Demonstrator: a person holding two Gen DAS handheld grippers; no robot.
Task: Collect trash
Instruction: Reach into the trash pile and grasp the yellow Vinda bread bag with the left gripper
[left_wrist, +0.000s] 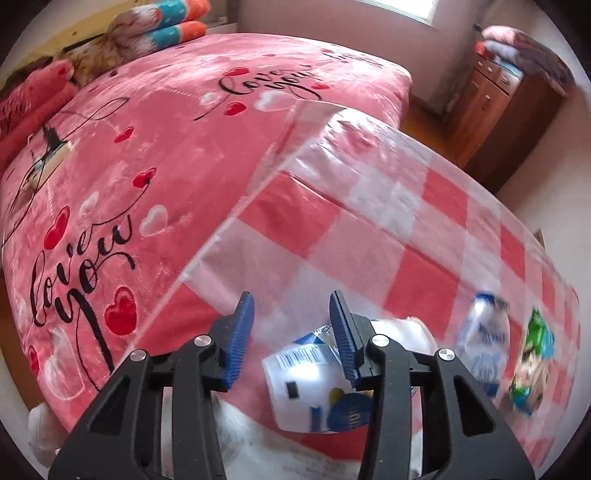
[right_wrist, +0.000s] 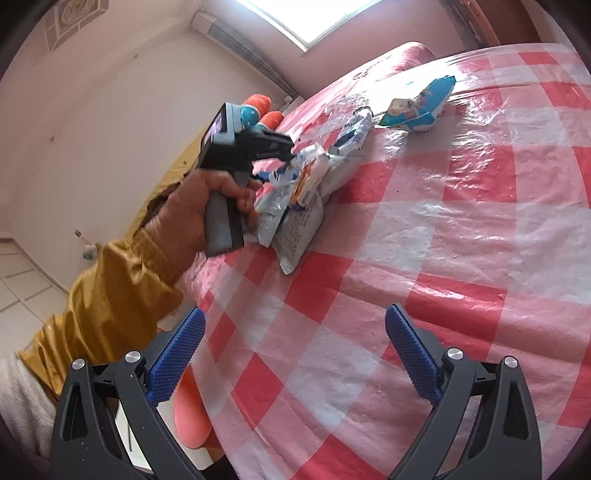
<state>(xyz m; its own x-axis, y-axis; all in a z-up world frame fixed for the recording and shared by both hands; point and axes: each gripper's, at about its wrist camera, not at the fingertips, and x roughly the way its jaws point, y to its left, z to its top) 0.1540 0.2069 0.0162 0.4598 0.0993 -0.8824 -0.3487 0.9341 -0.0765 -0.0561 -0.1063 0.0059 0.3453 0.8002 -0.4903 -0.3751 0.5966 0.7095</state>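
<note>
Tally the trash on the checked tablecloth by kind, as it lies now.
Cartoon wrapper: 1
White-and-blue packet lying apart: 1
White wrappers piled at the left gripper: at least 3, overlapping
Total: at least 5

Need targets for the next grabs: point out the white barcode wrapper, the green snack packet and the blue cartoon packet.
white barcode wrapper (left_wrist: 303, 373), left wrist view, barcode face.
green snack packet (left_wrist: 532, 354), left wrist view, printed middle.
blue cartoon packet (right_wrist: 417, 105), right wrist view, printed middle.

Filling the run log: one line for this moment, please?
stage: reaching trash | left gripper: jaws apart around white wrapper, no grip shown | right gripper: open, empty | other wrappers on checked cloth
</note>
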